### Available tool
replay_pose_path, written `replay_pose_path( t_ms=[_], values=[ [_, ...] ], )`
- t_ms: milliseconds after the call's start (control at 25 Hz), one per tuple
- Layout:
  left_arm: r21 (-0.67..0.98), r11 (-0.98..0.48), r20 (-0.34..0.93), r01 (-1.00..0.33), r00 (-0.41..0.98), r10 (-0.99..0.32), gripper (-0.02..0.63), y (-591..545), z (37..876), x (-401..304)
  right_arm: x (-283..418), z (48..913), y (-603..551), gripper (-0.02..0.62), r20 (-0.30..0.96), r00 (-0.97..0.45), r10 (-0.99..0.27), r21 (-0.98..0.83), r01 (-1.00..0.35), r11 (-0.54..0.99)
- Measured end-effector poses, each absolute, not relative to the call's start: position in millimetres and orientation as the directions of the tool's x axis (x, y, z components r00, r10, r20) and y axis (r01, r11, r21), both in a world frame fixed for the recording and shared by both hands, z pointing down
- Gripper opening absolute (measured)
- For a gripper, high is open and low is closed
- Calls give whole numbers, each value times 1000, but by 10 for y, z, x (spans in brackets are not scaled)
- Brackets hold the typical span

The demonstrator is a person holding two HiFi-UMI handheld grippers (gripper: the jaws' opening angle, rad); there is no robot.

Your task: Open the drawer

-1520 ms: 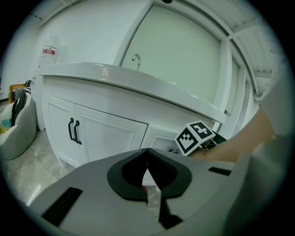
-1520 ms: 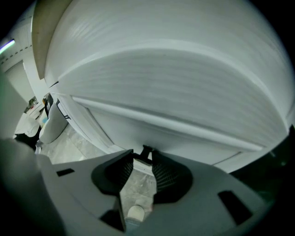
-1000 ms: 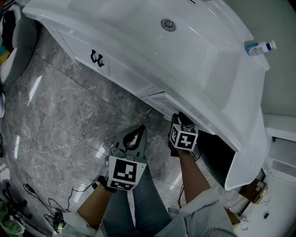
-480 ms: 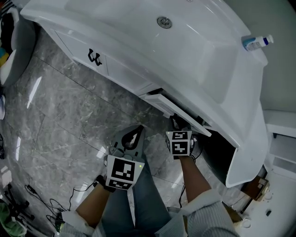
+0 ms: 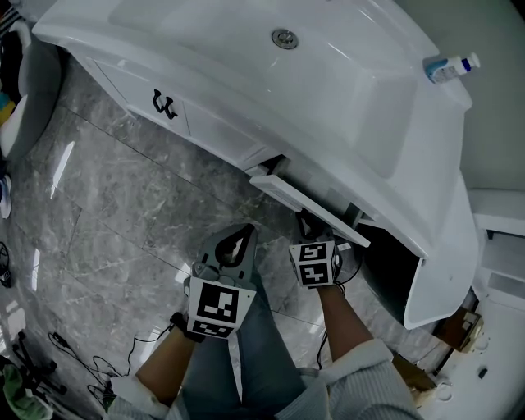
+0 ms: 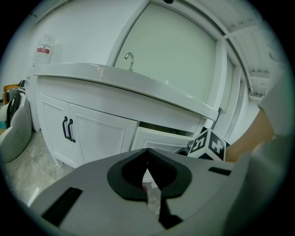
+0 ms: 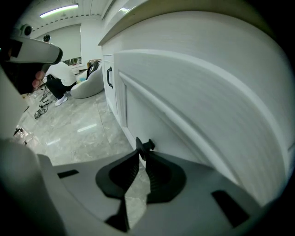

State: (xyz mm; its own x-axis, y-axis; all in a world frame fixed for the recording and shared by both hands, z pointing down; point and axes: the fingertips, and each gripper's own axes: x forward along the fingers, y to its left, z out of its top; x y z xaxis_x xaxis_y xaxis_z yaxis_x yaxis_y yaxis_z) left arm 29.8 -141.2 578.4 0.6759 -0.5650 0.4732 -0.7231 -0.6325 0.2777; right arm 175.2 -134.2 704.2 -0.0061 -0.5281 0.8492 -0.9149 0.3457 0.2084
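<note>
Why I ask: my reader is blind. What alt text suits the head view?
Right gripper, its jaws just closed further on the handle, at a partly open drawer under a white sink; left gripper shut above grey floor.

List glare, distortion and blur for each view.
Head view: glare streaks the floor, basin evenly lit. Left gripper view: fisheye bows the countertop, dark corners. Right gripper view: the drawer front looms soft and curved behind the drawer handle; ceiling light flares.
</note>
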Motion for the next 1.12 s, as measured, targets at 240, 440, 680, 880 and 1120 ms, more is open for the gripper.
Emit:
replay_pose_path(
  t_ms=[240,440,680,880,1120],
  values=[
    [275,-635,470,-722,677,-566,15,-1408,5755,296,1651,7050,-1198,49,848,-10,-530,205,-916,345],
    [278,-646,468,-711,688,-555,15,-1363,5767,331,1562,7071,-1083,46,849,-11,-528,197,-920,337],
    [278,-653,467,-704,693,-548,15,-1342,5763,345,1497,7077,-997,44,848,-10,-530,200,-920,338],
    [278,-655,468,-702,695,-546,15,-1336,5761,326,1449,7092,-888,41,849,-7,-529,199,-922,332],
    [277,-658,469,-701,696,-544,15,-1309,5756,294,1394,7107,-761,38,847,-4,-531,193,-929,316]
  ],
)
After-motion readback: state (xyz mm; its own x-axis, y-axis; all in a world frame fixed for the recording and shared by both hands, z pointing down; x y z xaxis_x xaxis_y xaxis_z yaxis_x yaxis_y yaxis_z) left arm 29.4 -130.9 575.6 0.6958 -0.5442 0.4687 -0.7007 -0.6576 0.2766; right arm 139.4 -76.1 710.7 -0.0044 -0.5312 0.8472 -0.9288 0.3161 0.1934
